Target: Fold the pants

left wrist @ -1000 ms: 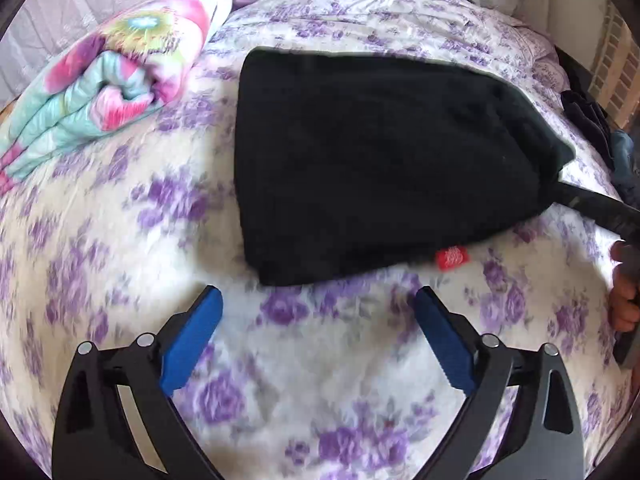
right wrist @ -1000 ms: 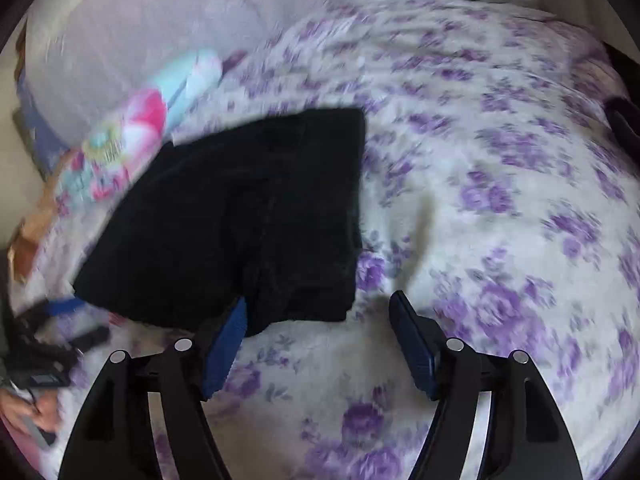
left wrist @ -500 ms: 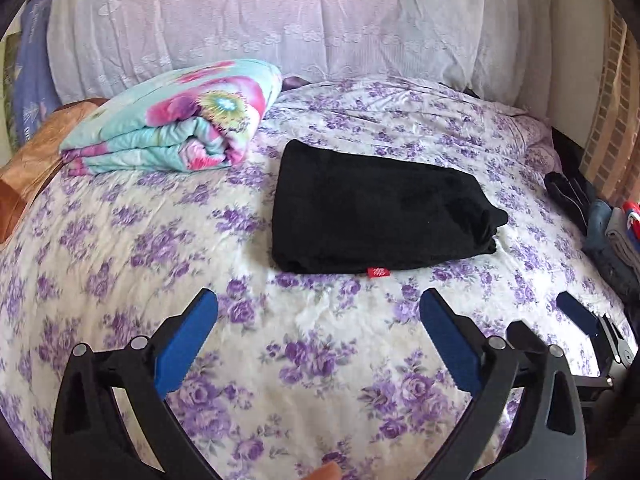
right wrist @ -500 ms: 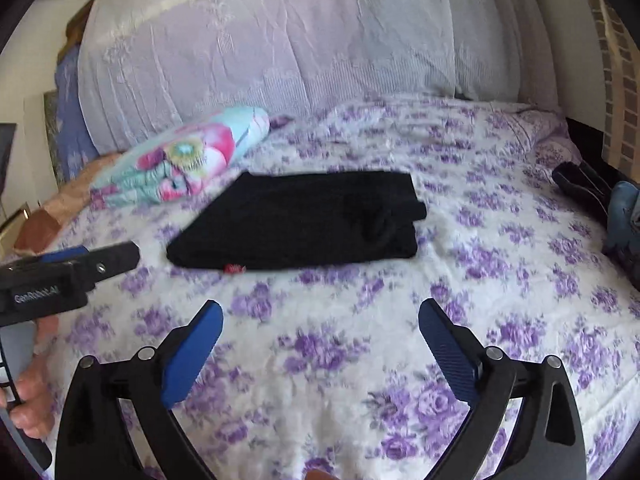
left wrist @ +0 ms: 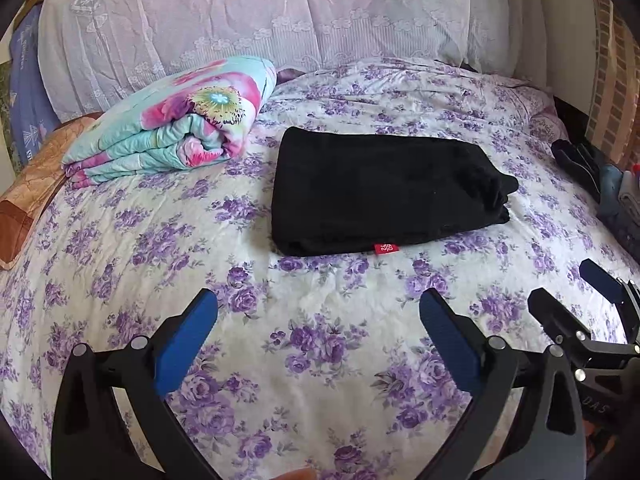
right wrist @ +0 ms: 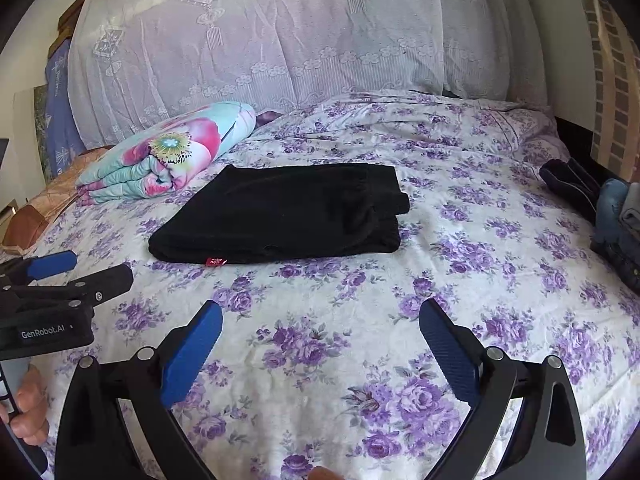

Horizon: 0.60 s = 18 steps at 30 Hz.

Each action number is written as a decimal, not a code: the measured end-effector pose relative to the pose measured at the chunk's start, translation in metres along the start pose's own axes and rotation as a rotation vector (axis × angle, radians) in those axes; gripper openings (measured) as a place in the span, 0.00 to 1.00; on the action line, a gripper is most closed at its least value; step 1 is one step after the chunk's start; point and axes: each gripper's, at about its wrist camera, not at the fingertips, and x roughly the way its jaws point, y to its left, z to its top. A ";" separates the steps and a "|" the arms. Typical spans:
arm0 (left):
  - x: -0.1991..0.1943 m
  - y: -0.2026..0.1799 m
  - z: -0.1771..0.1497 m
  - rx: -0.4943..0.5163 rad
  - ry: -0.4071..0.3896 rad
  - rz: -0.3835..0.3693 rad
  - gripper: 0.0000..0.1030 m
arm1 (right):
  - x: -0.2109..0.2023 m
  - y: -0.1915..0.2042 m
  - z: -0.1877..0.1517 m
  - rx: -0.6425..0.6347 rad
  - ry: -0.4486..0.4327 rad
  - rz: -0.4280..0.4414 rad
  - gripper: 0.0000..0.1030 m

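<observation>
The black pants (left wrist: pixel 380 196) lie folded into a flat rectangle on the floral bedspread (left wrist: pixel 320 340), a small red tag (left wrist: pixel 385 248) at their near edge. From the right wrist they appear as the same black pants (right wrist: pixel 288 212) mid-bed. My left gripper (left wrist: pixel 319 322) hovers over bare sheet well short of them, open and empty. My right gripper (right wrist: pixel 320 328) is likewise open, empty and back from the pants. The right gripper's fingers (left wrist: pixel 560 312) show at the left view's right edge. The left gripper's fingers (right wrist: pixel 72 276) show at the right view's left edge.
A folded floral quilt (left wrist: pixel 172 128) lies at the bed's back left, beside a brown cushion (left wrist: pixel 32 196). Lace-covered pillows (left wrist: pixel 280 20) line the head of the bed. Dark clothes (right wrist: pixel 592 204) are piled at the right edge. A hand (right wrist: pixel 28 408) grips the left tool's handle.
Both grippers pulled back from the pants and rose, so the folded bundle now looks smaller and farther. The right gripper's jaws let go of the pants' edge and opened wide.
</observation>
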 end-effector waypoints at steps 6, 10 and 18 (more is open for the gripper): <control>-0.002 0.002 0.000 -0.019 0.011 -0.040 0.96 | 0.002 0.007 -0.002 -0.038 0.006 -0.015 0.96; -0.005 0.003 0.000 -0.024 0.002 -0.038 0.96 | 0.005 0.010 -0.002 -0.052 0.018 -0.022 0.96; -0.007 0.000 -0.001 -0.003 -0.008 -0.035 0.96 | 0.007 0.009 -0.003 -0.049 0.026 -0.025 0.96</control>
